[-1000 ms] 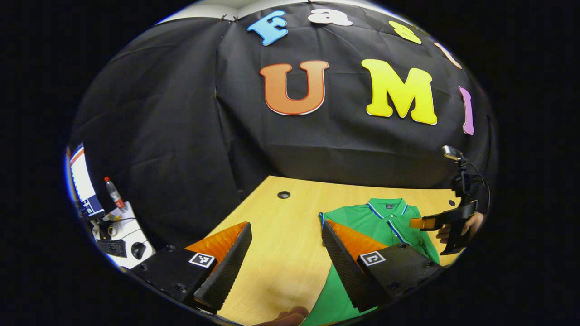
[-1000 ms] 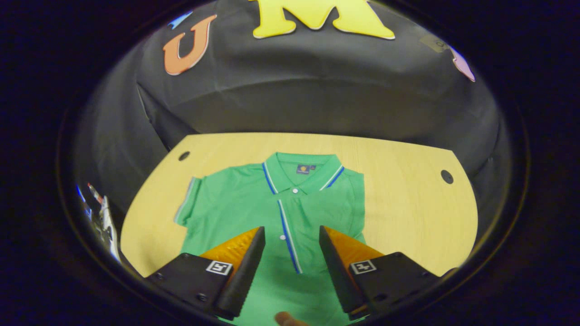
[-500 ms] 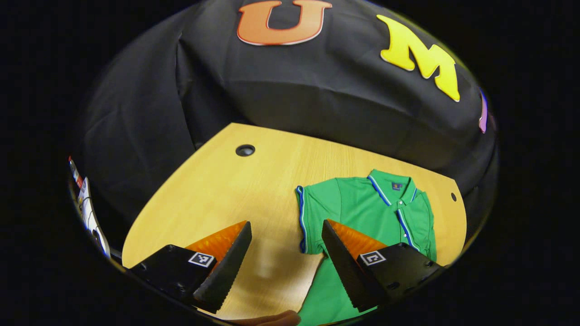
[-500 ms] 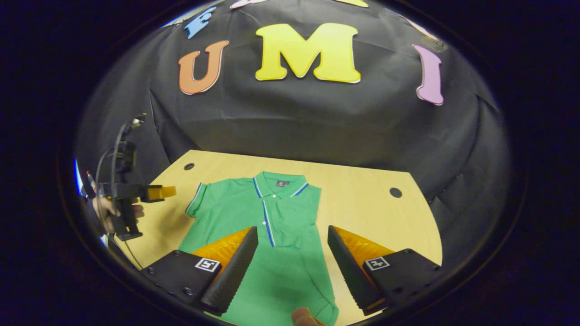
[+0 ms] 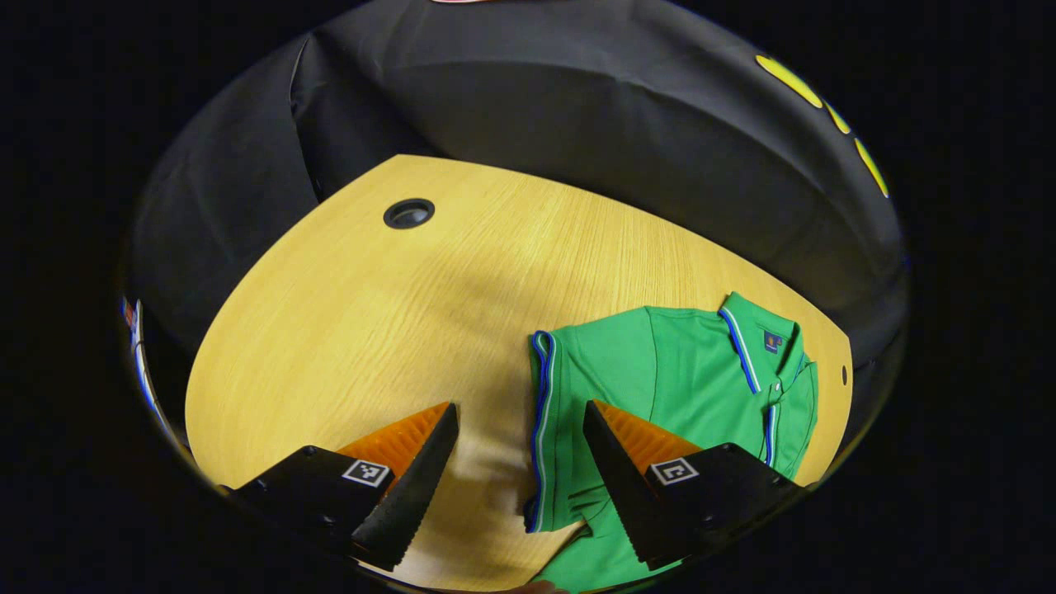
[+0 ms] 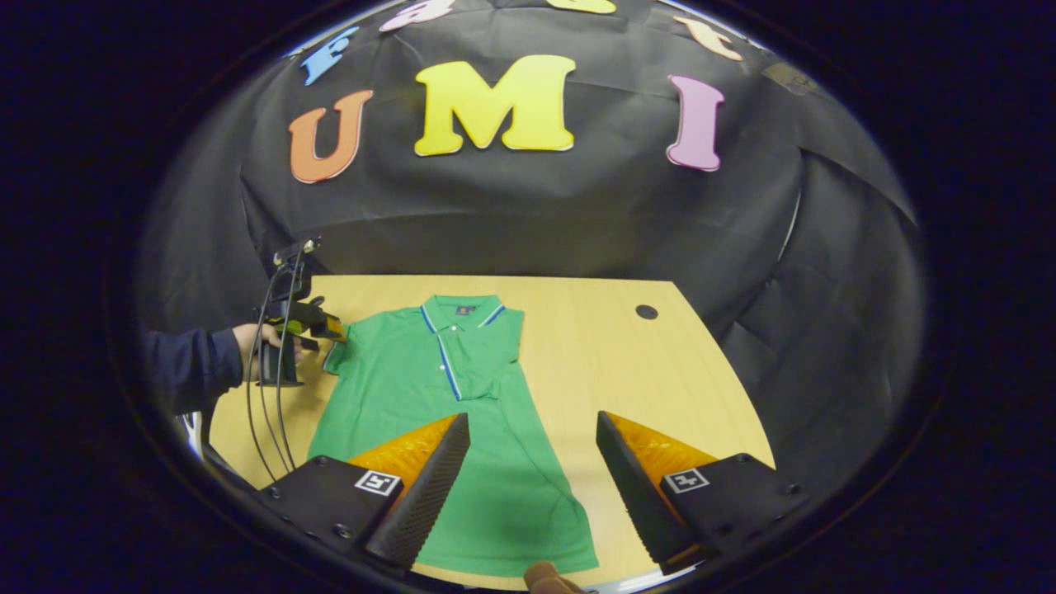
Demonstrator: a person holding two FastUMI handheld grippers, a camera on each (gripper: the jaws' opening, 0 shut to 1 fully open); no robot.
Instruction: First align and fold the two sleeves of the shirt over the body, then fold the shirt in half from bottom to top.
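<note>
1 smooth green shirt (image 6: 462,412), flat wooden table (image 6: 627,363)

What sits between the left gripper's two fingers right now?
In the left gripper view, bare wooden table and the striped cuff of the shirt's unfolded sleeve lie between the open left gripper's fingers; neither finger visibly touches the cuff.

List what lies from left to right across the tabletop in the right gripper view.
Sleeve → hand → left gripper → green polo shirt → round table hole.
</note>
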